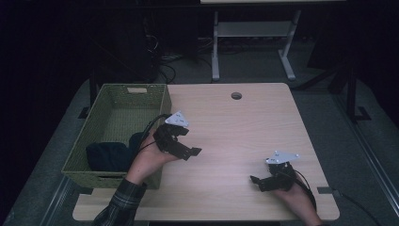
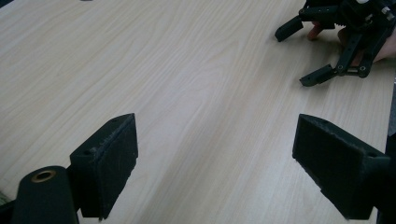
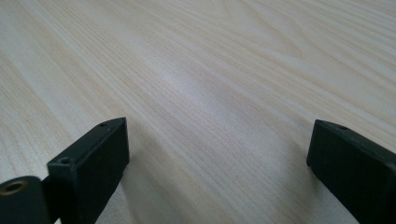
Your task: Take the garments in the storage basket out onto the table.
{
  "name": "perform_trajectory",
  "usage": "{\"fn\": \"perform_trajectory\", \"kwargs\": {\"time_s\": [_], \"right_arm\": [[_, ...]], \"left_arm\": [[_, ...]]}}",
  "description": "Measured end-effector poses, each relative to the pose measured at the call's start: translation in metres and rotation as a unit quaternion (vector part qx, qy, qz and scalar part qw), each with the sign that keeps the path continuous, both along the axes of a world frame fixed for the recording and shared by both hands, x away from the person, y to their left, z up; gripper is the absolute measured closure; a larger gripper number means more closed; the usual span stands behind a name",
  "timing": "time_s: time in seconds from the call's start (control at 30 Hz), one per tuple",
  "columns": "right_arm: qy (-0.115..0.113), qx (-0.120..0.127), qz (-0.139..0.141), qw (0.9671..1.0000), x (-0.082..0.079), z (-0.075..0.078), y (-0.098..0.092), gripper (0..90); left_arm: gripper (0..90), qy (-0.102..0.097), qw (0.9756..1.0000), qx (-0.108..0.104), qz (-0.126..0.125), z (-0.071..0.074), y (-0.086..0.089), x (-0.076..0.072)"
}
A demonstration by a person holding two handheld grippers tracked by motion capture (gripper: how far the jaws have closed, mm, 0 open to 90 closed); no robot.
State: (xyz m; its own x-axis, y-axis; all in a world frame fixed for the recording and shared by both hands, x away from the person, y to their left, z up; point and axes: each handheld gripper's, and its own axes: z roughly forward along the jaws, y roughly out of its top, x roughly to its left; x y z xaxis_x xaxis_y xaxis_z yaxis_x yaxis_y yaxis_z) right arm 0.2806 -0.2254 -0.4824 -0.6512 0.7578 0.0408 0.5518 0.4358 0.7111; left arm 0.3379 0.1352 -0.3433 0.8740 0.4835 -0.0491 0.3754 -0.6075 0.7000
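Both tongs (image 1: 196,151) (image 1: 255,182) agape, apparently empty.

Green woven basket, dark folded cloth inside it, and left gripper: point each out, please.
Green woven basket (image 1: 162,101): high view, on its right wall.
Dark folded cloth (image 1: 110,155): high view, on its middle, inside the basket.
Left gripper (image 2: 215,168): left gripper view, midway between its open jaws.

- The light wooden table (image 1: 235,127) had a round hole (image 1: 236,95) near its far edge.
- A green woven basket (image 1: 89,141) sat on its left side.
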Motion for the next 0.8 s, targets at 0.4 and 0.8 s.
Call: {"fn": "perform_trajectory", "kwargs": {"time_s": [0.4, 0.8], "right_arm": [[0.001, -0.001, 0.0, 1.0, 0.0, 0.0, 0.0, 5.3], [0.001, -0.001, 0.0, 1.0, 0.0, 0.0, 0.0, 5.3]], "left_arm": [[13.9, -0.009, 0.9997, -0.007, 0.023, 0.008, 0.024, 0.002], [13.9, -0.011, 0.9993, -0.005, 0.035, 0.016, 0.041, 0.001]]}}
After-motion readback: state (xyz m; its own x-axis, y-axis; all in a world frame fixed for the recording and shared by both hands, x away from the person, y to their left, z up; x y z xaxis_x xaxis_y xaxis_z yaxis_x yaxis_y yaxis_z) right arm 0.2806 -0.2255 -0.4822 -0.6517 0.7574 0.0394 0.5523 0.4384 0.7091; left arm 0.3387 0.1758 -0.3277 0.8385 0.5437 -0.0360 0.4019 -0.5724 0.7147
